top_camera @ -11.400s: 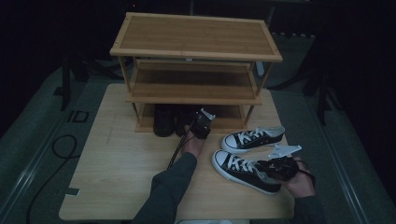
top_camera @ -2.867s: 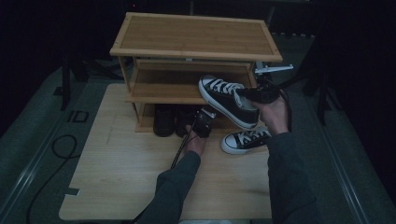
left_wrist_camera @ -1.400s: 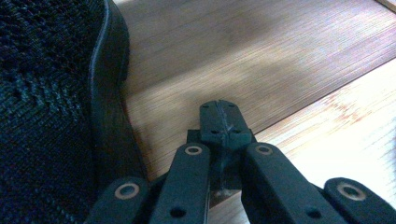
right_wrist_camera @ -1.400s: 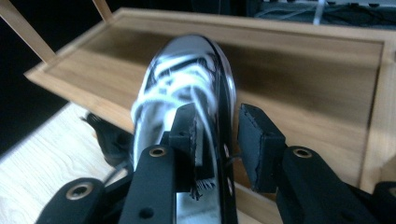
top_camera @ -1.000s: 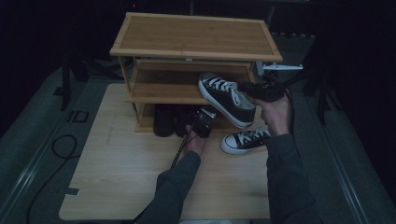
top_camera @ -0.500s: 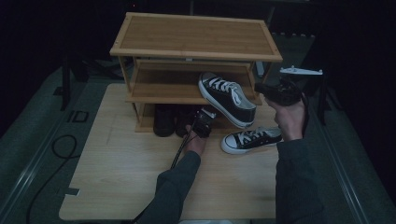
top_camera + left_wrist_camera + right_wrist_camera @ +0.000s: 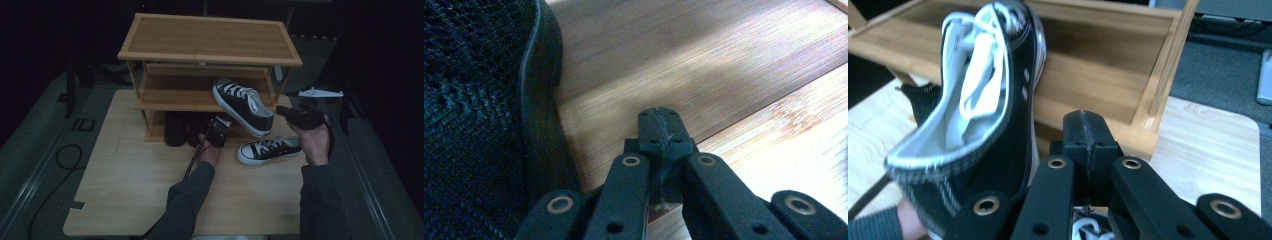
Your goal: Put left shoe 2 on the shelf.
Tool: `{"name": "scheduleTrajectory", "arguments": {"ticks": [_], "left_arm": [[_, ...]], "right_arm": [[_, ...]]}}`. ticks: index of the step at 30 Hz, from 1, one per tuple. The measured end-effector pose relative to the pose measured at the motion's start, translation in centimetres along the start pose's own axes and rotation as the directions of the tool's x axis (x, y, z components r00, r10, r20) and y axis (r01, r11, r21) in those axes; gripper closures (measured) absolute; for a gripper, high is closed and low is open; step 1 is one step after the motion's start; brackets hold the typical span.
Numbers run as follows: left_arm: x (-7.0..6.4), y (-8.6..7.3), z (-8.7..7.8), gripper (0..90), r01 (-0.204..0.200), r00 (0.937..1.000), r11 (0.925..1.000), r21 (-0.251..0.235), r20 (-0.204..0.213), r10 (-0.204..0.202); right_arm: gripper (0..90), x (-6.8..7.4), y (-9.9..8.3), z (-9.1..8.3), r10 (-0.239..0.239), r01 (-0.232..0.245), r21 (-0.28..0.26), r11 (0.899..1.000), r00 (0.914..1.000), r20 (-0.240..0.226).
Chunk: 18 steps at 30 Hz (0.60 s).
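A black-and-white sneaker (image 7: 243,105) lies tilted on the rack's middle shelf (image 7: 175,95), its heel hanging past the front edge. In the right gripper view the same sneaker (image 7: 983,115) stands just left of my jaws. My right gripper (image 7: 281,110) hovers a little right of its heel, shut and empty (image 7: 1083,117). The matching sneaker (image 7: 270,148) rests on the table below my right hand. My left gripper (image 7: 218,131) sits low at the rack's bottom, shut (image 7: 659,112), beside a dark mesh shoe (image 7: 479,115).
The bamboo shoe rack (image 7: 210,37) stands at the back of the wooden table (image 7: 130,185). Dark shoes (image 7: 176,128) sit under its lowest shelf. A cable (image 7: 65,155) lies on the floor at the left, and a white object (image 7: 320,93) at the right.
My right gripper has let go of the sneaker, left it on the middle shelf, and drawn back right and down. The left gripper has not moved.
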<state>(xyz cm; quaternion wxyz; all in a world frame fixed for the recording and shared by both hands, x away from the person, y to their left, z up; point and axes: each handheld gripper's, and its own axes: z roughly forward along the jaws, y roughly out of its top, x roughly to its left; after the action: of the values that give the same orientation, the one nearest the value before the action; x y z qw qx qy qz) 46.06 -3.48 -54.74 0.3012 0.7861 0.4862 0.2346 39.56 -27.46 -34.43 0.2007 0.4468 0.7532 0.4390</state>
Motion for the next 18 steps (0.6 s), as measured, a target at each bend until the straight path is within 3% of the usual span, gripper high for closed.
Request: {"name": "scheduleTrajectory", "arguments": {"ticks": [5,18], "left_arm": [[0.0,0.0,0.0,90.0,0.001,1.0000,1.0000,0.000,-0.001,-0.001],[0.0,0.0,0.0,90.0,0.001,1.0000,1.0000,0.000,-0.001,-0.001]], "right_arm": [[90.0,0.2,-0.8,-0.1,-0.039,0.040,0.032,0.999,0.9988,-0.029],[90.0,0.2,-2.6,-0.7,-0.077,0.083,0.070,0.994,0.9936,-0.082]]}}
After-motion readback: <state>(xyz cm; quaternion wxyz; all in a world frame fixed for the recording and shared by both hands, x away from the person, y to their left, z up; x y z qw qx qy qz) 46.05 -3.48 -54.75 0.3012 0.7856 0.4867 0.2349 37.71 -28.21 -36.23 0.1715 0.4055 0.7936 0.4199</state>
